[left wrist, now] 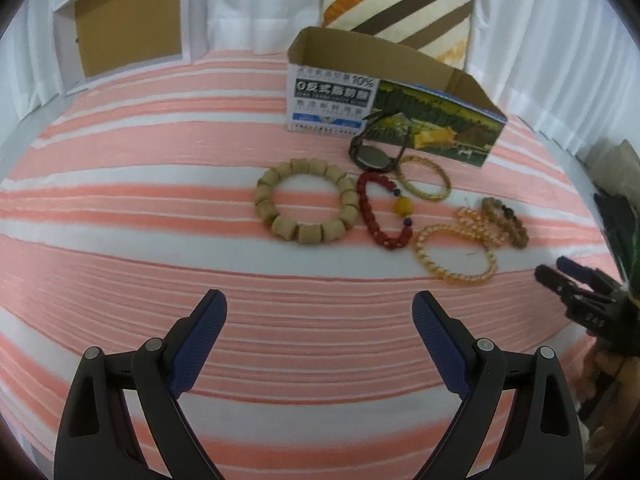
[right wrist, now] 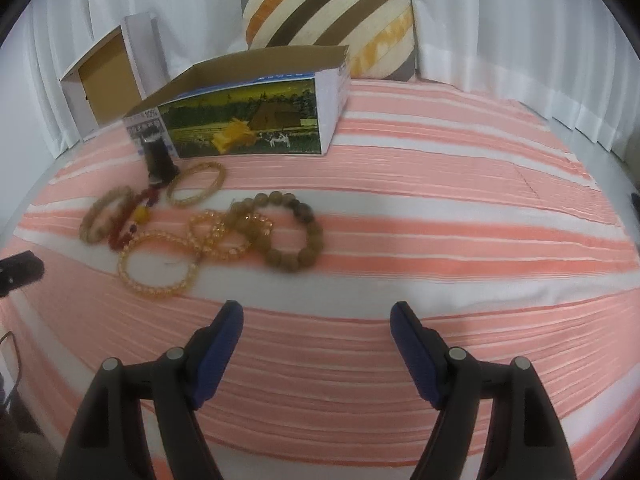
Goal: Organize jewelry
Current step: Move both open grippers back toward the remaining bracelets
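Jewelry heap on pink/white striped cloth (left wrist: 160,208), just in front of open printed carton (left wrist: 400,120), open top, nothing seen inside from these angles. Watch (left wrist: 374,156) nearest the carton, dial tilted up, strap leaning on/against the carton front. Thin yellow bangle (left wrist: 424,178) just beside watch. Chunky tan wood-bead bracelet (left wrist: 306,200) lies flat on the left-wrist view's left end of the heap, touching red bead bracelet (left wrist: 384,212) w/ yellow bead. Amber bead bracelet (left wrist: 456,254) closest to cams; smaller amber strand (left wrist: 480,222) overlaps it and also overlaps brown round-bead bracelet (right wrist: 288,236), which sits at the far right end of the heap in right view.

L gripper (left wrist: 320,308) jaws wide apart, nothing between, above bare cloth, short of the heap. R gripper (right wrist: 316,314) same: wide, empty, over cloth, amber bracelet just ahead to its left. R gripper also visible at right edge of left view, blurry.

Bkgd: striped cushion (right wrist: 328,16) behind carton, second empty white box (right wrist: 108,76) on its side, white curtain (right wrist: 520,20) all round
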Action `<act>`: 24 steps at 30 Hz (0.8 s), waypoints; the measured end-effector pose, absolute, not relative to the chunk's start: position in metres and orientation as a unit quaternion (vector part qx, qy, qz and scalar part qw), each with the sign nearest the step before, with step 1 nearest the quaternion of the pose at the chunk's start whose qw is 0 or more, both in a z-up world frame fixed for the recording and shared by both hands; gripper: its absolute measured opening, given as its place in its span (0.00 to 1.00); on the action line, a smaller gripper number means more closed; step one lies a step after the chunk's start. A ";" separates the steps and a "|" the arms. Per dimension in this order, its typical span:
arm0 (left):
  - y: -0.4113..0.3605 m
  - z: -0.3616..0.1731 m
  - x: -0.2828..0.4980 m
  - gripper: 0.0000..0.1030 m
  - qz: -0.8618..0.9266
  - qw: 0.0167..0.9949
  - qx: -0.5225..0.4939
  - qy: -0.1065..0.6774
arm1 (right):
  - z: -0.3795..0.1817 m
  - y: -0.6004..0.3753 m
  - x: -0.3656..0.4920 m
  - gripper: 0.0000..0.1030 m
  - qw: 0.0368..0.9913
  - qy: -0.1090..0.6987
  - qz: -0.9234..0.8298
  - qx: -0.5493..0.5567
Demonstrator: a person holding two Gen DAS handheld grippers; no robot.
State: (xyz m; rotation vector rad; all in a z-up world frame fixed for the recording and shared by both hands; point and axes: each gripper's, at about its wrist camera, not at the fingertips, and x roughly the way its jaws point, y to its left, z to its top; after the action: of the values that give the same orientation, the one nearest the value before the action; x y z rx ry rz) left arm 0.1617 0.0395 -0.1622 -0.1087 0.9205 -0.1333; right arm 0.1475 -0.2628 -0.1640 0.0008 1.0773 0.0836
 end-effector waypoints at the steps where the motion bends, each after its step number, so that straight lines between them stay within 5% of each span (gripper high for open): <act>1: 0.041 -0.165 0.163 0.92 -0.060 0.893 -0.055 0.442 | -0.164 -0.263 0.148 0.75 0.857 0.513 0.039 0.001; 24: 0.035 -0.193 0.172 0.95 -0.017 0.885 -0.001 0.466 | -0.171 -0.265 0.146 0.75 0.858 0.513 0.030 0.011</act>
State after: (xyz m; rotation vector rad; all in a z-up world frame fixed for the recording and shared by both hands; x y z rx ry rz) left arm 0.1719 0.0351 -0.1926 -0.0031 0.9694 -0.0345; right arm 0.1455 -0.2648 -0.1709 0.0228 1.0781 0.0631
